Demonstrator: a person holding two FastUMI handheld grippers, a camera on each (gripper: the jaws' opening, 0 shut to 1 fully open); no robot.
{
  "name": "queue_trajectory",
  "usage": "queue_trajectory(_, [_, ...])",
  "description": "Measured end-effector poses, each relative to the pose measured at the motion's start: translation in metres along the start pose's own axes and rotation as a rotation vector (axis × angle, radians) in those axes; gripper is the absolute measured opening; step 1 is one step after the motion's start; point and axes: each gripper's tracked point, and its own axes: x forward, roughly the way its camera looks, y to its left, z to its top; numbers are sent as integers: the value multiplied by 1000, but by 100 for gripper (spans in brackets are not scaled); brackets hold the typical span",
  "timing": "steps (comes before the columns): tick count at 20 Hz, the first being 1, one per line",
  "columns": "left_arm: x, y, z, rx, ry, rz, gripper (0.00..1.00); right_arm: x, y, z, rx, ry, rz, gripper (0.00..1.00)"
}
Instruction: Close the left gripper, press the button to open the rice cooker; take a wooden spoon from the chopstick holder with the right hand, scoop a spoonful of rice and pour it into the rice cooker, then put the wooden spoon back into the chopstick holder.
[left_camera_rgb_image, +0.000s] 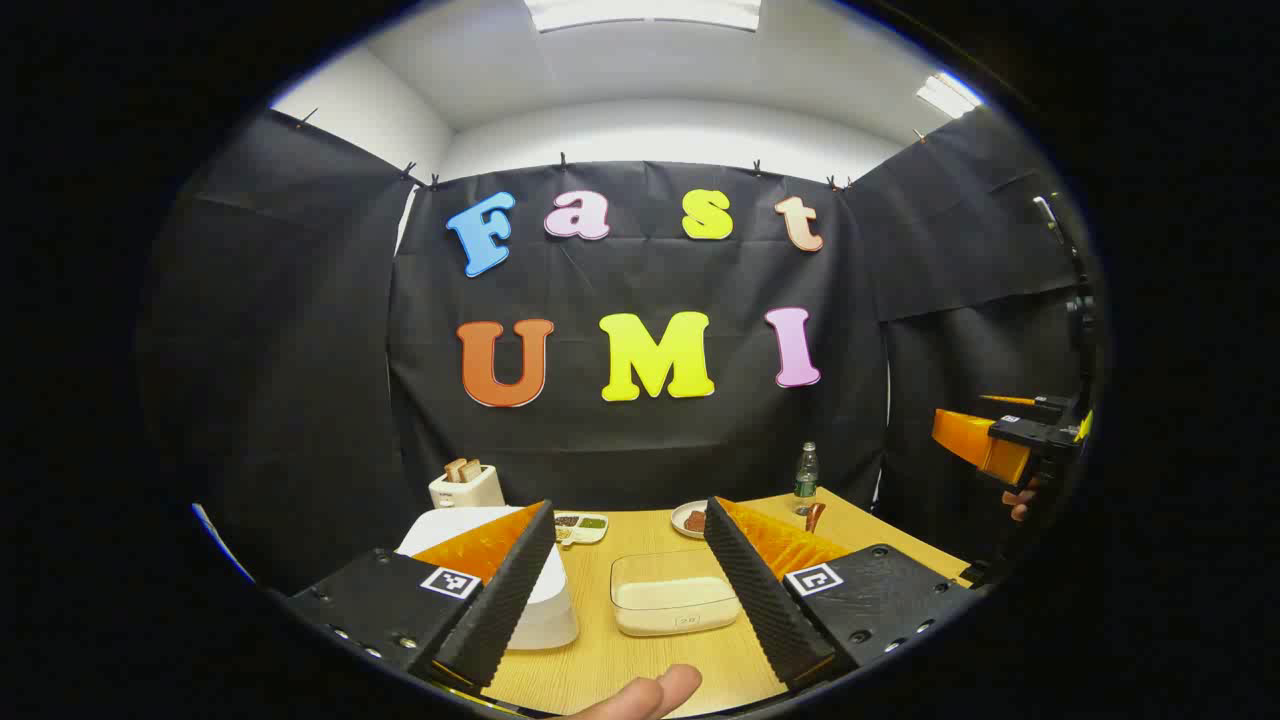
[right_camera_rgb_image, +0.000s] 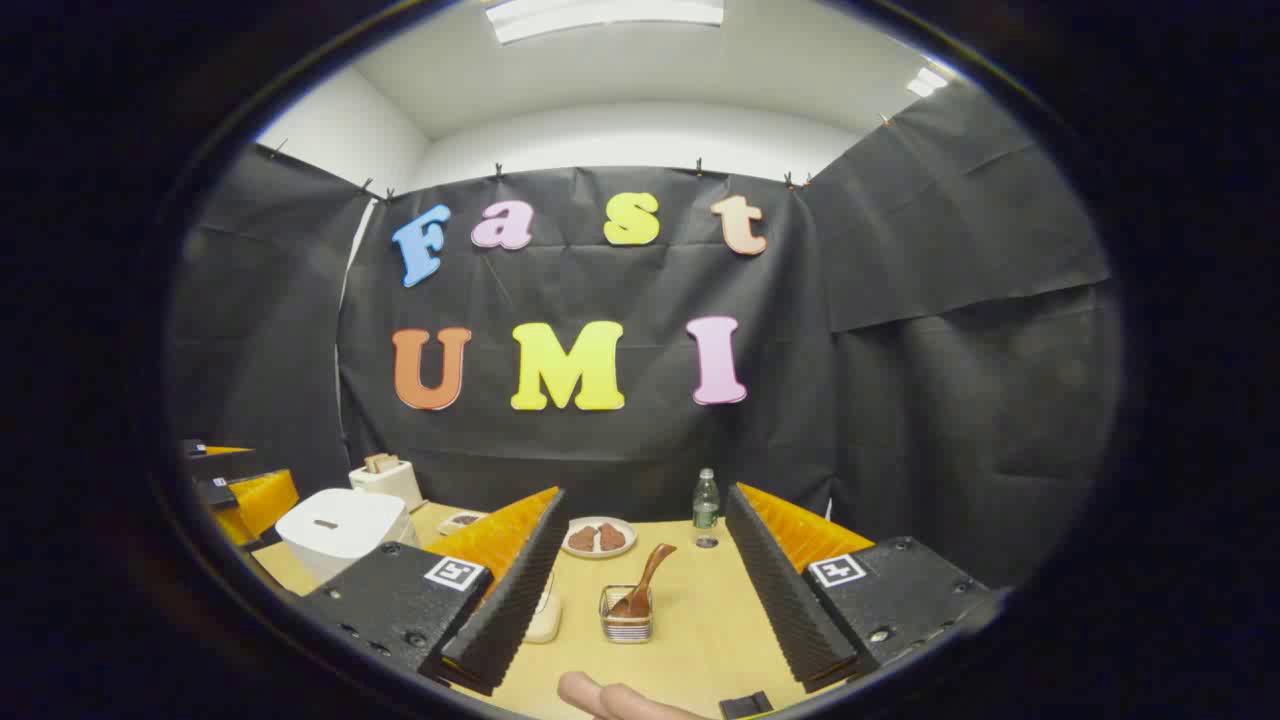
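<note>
My left gripper (left_camera_rgb_image: 625, 600) gapes wide and empty, so I should pinch it fully shut before pressing the rice cooker (left_camera_rgb_image: 535, 590) button squarely.

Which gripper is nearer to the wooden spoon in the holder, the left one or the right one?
Right. The right gripper is open and faces the wooden spoon straight ahead, between its fingers. The left gripper faces the rice container; the spoon sits farther back on its right.

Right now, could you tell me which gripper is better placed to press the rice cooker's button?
Left. In the left gripper view the closed rice cooker sits just behind the left gripper's open fingers. In the right gripper view it lies off to the side, and the spoon is ahead.
</note>
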Motion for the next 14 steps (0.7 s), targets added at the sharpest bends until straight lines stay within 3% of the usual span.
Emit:
queue_trajectory(12, [18,34,-11,-34,3,31,95,18,-24,-18,-8,-25,-25,99])
queue_trajectory(14, [21,34,-11,-90,5,14,95,22,-25,-26,2,-7,-12,99])
